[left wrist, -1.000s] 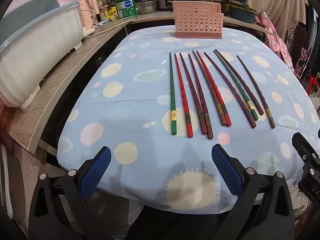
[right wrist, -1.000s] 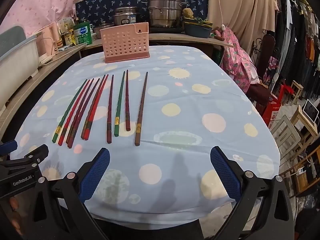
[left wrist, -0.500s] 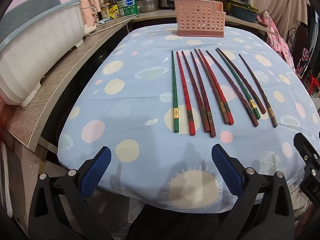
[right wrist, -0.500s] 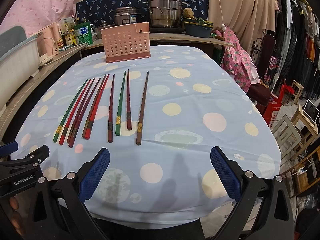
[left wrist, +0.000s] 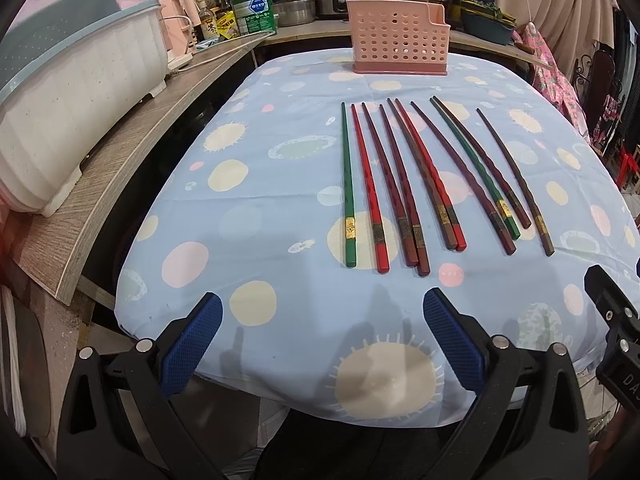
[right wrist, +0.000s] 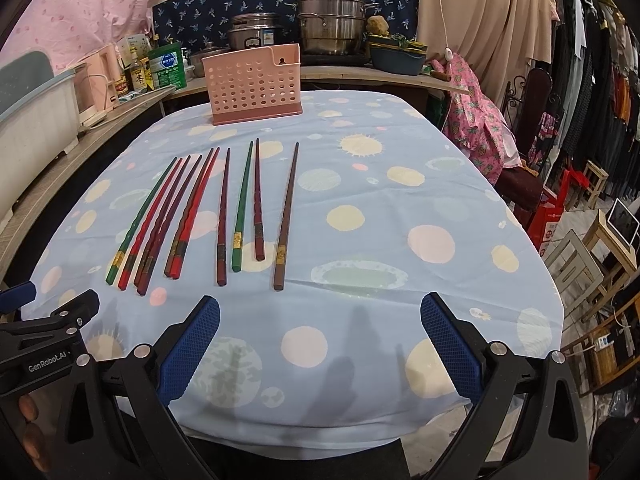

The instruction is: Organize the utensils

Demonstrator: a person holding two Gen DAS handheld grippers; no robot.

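Left wrist view: left gripper (left wrist: 322, 338) spread wide, holding nothing, low over near edge of spotted blue tablecloth (left wrist: 256, 216). Row of ten chopsticks (left wrist: 416, 184) flat on cloth at 12 o'clock, thick ends toward camera. Pink perforated utensil holder (left wrist: 398, 42) upright beyond their tips, well apart.

Right wrist view: right gripper (right wrist: 320, 340) also wide open, empty. Chopsticks (right wrist: 192, 216) at 11 o'clock, brown chopstick (right wrist: 287, 216) rightmost. Utensil holder (right wrist: 254, 84) at 12 o'clock, far edge.

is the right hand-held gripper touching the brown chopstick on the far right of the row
Apart. In the right wrist view the right hand-held gripper is open, and bare tablecloth shows between its blue fingertips and the brown chopstick.
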